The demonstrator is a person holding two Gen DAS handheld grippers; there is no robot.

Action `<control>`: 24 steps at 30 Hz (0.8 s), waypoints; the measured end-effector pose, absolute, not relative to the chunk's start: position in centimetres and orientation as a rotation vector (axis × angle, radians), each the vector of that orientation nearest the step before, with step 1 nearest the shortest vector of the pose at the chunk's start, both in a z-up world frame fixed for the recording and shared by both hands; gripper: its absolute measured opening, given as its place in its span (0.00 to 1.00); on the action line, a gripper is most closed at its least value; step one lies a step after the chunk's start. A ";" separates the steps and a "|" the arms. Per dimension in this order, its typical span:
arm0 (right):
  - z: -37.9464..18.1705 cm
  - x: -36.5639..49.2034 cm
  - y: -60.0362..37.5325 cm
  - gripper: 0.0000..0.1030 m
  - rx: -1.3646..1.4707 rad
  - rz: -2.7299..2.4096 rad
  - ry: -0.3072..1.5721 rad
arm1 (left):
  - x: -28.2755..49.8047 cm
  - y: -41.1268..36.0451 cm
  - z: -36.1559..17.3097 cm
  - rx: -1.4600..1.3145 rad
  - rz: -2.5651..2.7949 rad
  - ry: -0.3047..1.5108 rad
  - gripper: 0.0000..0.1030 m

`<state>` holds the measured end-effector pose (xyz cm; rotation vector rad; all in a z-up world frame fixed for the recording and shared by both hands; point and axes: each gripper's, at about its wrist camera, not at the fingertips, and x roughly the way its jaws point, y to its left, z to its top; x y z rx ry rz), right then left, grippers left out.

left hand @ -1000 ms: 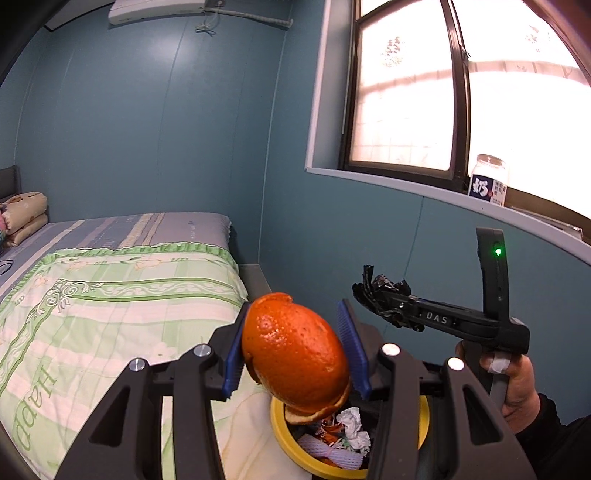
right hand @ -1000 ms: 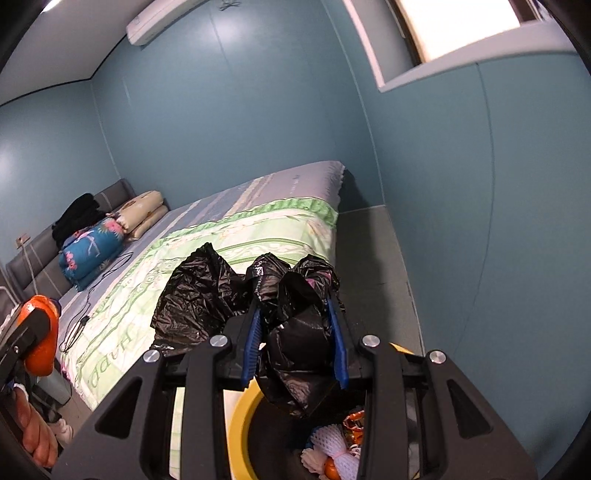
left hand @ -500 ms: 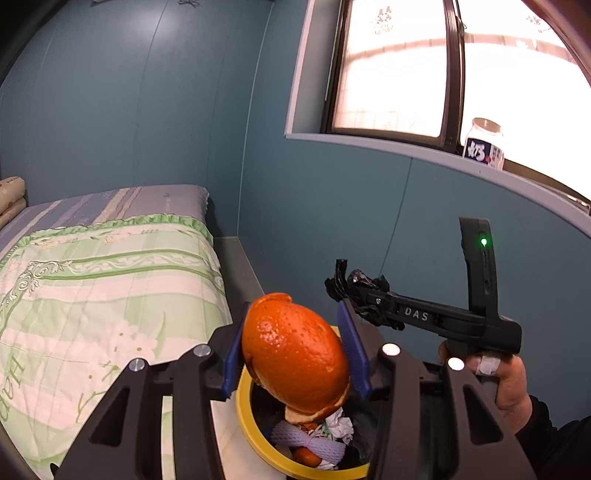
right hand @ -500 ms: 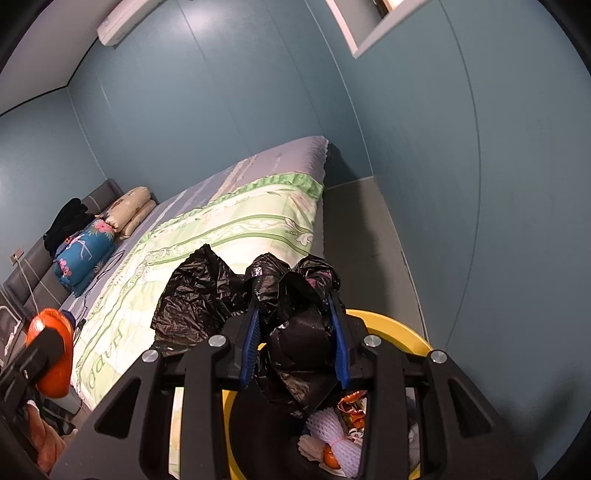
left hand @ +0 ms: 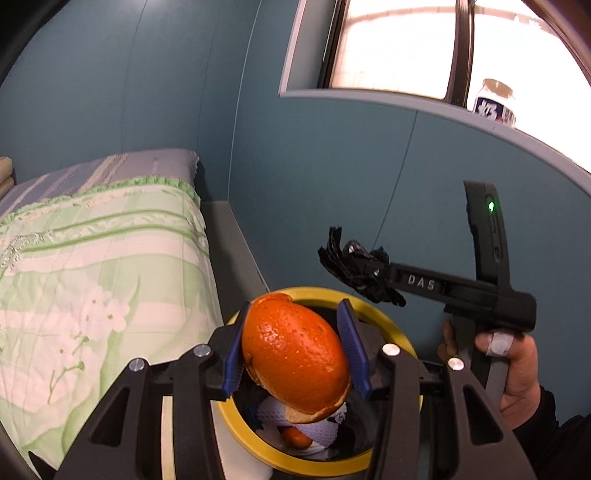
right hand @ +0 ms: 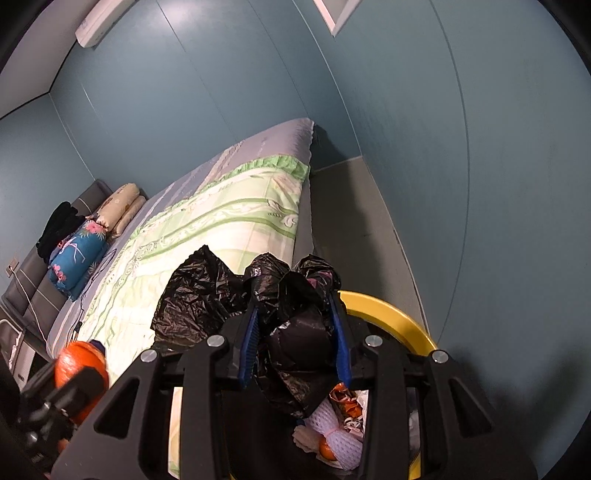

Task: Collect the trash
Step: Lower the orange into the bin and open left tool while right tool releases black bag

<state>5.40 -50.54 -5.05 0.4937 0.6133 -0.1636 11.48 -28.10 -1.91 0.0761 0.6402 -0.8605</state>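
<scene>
Teal panelled walls point(right hand: 229, 92) enclose a bed point(left hand: 92, 266) under a green floral quilt, lying toward nine o'clock. A bright window point(left hand: 399, 44) glows at one o'clock, a jar point(left hand: 496, 99) on its sill. Grey floor point(right hand: 347, 221) runs alongside. Pillows point(right hand: 122, 206) lie at the headboard; an air conditioner point(right hand: 99, 26) hangs high.

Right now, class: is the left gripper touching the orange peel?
Touching. The left wrist view shows the left gripper with both blue pads pressed against the sides of the orange peel, held above the yellow-rimmed bin.
</scene>
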 end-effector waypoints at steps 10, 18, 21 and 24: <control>-7.4 6.8 -51.2 0.33 0.547 -0.151 0.695 | 13.3 -29.9 -5.7 0.079 -0.879 0.797 0.43; -8.0 7.1 -50.8 0.36 0.553 -0.143 0.726 | 13.7 -30.2 -7.3 0.071 -0.904 0.862 0.43; -8.1 7.1 -51.0 0.41 0.559 -0.149 0.728 | 13.6 -30.1 -7.4 0.069 -0.907 0.864 0.44; -8.2 7.2 -51.3 0.45 0.565 -0.155 0.727 | 13.4 -30.1 -7.4 0.068 -0.916 0.864 0.47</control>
